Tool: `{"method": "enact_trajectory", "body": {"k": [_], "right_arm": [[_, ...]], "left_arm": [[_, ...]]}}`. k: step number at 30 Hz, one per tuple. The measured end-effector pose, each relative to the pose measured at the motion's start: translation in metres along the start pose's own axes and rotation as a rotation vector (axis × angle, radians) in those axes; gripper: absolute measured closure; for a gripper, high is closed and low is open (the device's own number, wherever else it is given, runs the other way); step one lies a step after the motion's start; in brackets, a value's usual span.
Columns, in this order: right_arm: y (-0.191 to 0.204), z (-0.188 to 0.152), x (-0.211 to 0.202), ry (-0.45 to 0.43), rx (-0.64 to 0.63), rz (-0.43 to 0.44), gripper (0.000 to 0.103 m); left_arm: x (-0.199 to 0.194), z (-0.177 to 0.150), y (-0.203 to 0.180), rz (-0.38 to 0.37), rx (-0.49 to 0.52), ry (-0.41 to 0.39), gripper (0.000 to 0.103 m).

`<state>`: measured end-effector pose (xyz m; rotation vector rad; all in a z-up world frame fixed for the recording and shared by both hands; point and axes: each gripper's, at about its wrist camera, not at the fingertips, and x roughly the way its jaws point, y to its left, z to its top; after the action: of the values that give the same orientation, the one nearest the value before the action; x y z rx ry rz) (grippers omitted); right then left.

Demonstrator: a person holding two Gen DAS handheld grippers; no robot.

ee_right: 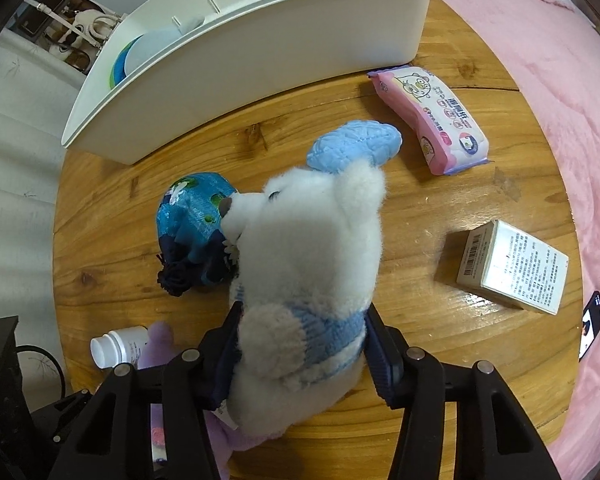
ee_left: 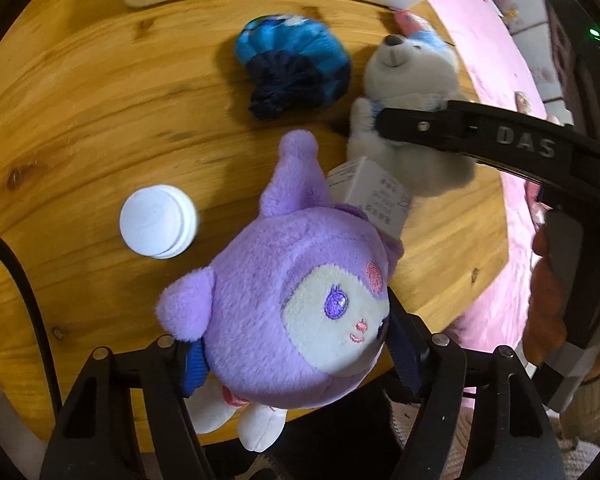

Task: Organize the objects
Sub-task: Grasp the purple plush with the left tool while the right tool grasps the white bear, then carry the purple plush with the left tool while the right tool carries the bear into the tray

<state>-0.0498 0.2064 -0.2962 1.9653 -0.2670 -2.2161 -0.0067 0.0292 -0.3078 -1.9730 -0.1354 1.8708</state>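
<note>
My left gripper (ee_left: 296, 356) is shut on a purple plush toy (ee_left: 292, 312) and holds it over the round wooden table (ee_left: 80, 112). My right gripper (ee_right: 300, 348) is shut on a white plush bear in a blue sweater (ee_right: 312, 280); the bear also shows in the left wrist view (ee_left: 408, 80) with the right gripper's finger across it. A blue drawstring pouch (ee_right: 196, 224) lies beside the bear's snout and shows in the left wrist view (ee_left: 296, 64). A white organizer bin (ee_right: 260, 52) stands at the table's far edge.
A white pill bottle (ee_left: 156, 226) stands on the table left of the purple toy. A white box (ee_right: 508, 266) and a pink tissue pack (ee_right: 432, 116) lie on the right. A pink bedspread (ee_right: 560, 80) borders the table. A phone (ee_right: 590, 326) lies on it.
</note>
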Motion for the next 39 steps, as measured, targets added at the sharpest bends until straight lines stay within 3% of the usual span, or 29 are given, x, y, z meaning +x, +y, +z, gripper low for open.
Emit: {"method": "enact_trajectory", "body": {"k": [11, 24, 31, 39], "right_arm": [[0.004, -0.003, -0.036, -0.049, -0.023, 0.028, 0.048], [0.02, 0.015, -0.094, -0.166, -0.021, 0.066, 0.048], [0.017, 0.026, -0.138, -0.243, -0.022, 0.092, 0.048], [0.024, 0.052, -0.187, -0.357, -0.038, 0.116, 0.048]], "left_arm": [[-0.045, 0.001, -0.032, 0.045, 0.152, -0.049, 0.027], [-0.135, 0.022, -0.044, -0.019, 0.142, -0.194, 0.027], [-0.195, 0.046, -0.061, -0.007, 0.175, -0.32, 0.027], [-0.259, 0.101, -0.059, 0.046, 0.15, -0.456, 0.027]]}}
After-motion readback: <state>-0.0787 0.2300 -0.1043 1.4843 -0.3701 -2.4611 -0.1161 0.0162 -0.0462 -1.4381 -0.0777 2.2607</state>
